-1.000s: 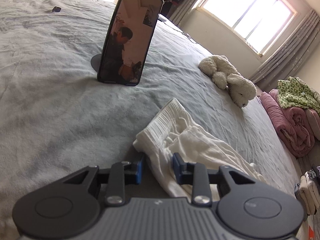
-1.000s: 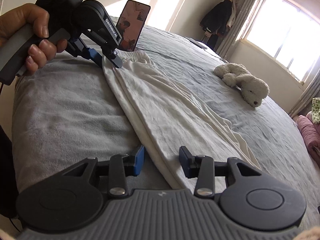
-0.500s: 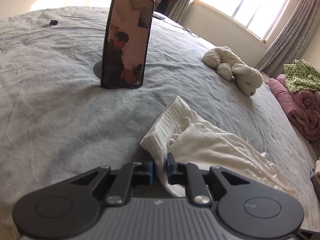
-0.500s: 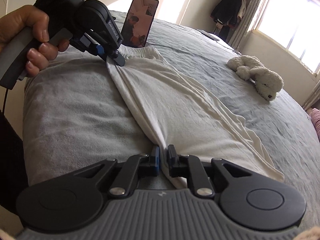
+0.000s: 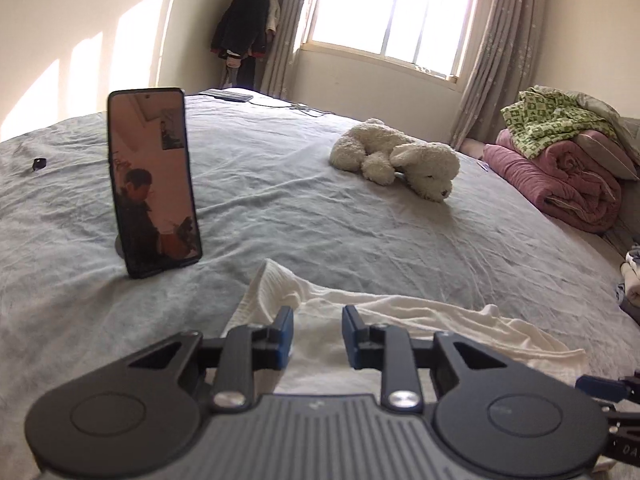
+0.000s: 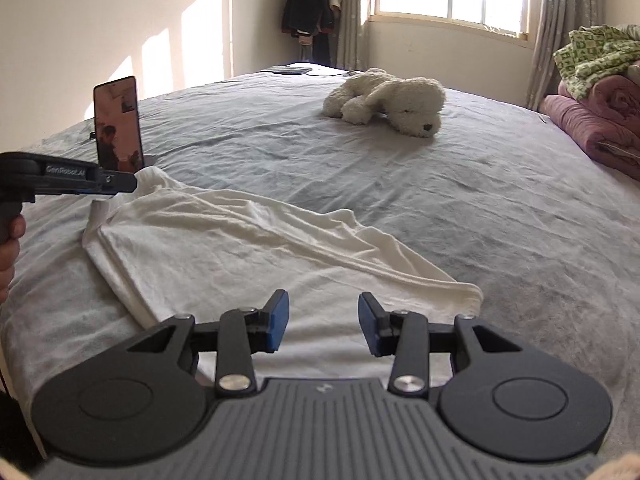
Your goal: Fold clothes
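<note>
A white garment (image 6: 248, 248) lies spread and folded over on the grey bed (image 6: 460, 200), its ribbed waistband (image 5: 256, 292) toward the phone. My left gripper (image 5: 317, 336) hovers open just above the waistband end, nothing between its blue pads. In the right wrist view the left gripper (image 6: 120, 184) reaches in from the left edge over that same corner, a hand behind it. My right gripper (image 6: 323, 322) is open above the garment's near hem end, holding nothing.
A phone (image 5: 154, 180) stands upright on a stand behind the garment. A white plush dog (image 5: 400, 158) lies mid-bed. Rolled pink blankets with a green patterned cloth (image 5: 560, 168) are stacked at the right. A small dark object (image 5: 39, 164) lies far left.
Both grippers shut on the garment's edge half a second ago, carried it over, and have now let go and opened. The garment lies wider and flatter on the bed.
</note>
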Demonstrator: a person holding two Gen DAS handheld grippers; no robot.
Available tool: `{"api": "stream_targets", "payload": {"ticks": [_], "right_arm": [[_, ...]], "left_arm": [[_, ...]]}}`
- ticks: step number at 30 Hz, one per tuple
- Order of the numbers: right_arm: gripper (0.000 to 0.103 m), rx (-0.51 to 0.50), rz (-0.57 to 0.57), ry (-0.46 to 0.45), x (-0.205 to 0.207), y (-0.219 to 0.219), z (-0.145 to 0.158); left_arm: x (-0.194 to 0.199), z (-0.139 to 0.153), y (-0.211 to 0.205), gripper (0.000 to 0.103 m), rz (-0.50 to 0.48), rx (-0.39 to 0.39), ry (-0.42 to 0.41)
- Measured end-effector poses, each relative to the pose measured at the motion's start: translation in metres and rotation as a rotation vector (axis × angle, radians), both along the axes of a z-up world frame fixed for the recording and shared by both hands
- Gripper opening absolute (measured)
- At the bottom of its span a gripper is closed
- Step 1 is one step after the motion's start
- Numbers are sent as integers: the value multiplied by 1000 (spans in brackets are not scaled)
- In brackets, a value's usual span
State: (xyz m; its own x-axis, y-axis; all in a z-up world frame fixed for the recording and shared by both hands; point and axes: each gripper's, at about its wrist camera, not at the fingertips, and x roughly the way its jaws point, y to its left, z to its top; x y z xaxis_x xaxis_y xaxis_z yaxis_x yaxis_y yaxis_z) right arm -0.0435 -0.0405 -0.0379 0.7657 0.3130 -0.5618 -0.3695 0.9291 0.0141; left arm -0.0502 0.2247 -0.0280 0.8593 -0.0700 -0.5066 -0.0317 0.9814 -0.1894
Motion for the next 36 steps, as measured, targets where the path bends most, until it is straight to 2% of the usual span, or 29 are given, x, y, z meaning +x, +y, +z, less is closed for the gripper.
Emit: {"api": "stream_targets", "payload": {"ticks": [3, 7, 11, 17, 21, 23, 24, 26, 28, 31, 36], "right_arm": [[34, 31, -46, 18, 24, -2, -3], [26, 36, -63, 39, 47, 0, -12], [22, 19, -72, 56, 68, 1, -21], [16, 25, -103, 75, 99, -8, -22], [17, 49, -133, 103, 112, -17, -19], [20, 80, -148, 119, 100, -28, -15], [29, 95, -155, 127, 94, -33, -13], [34, 125, -169, 143, 82, -44, -8], [43, 156, -183, 159, 70, -55, -4], [48, 201, -205, 183, 52, -72, 2], [48, 304, -245, 234, 19, -98, 7]], "left_arm": [[15, -5, -20, 21, -79, 21, 13], [33, -14, -39, 20, -131, 49, 28], [47, -31, -45, 21, -106, 129, 72], [46, -34, -47, 21, -103, 163, 71], [45, -34, -50, 21, -105, 181, 69], [46, -34, -49, 21, -106, 175, 71], [46, -33, -48, 21, -108, 171, 71], [45, -31, -47, 22, -113, 163, 72], [43, -29, -46, 27, -119, 154, 73], [39, -25, -44, 36, -121, 137, 69], [28, -19, -44, 42, -133, 124, 49]]}}
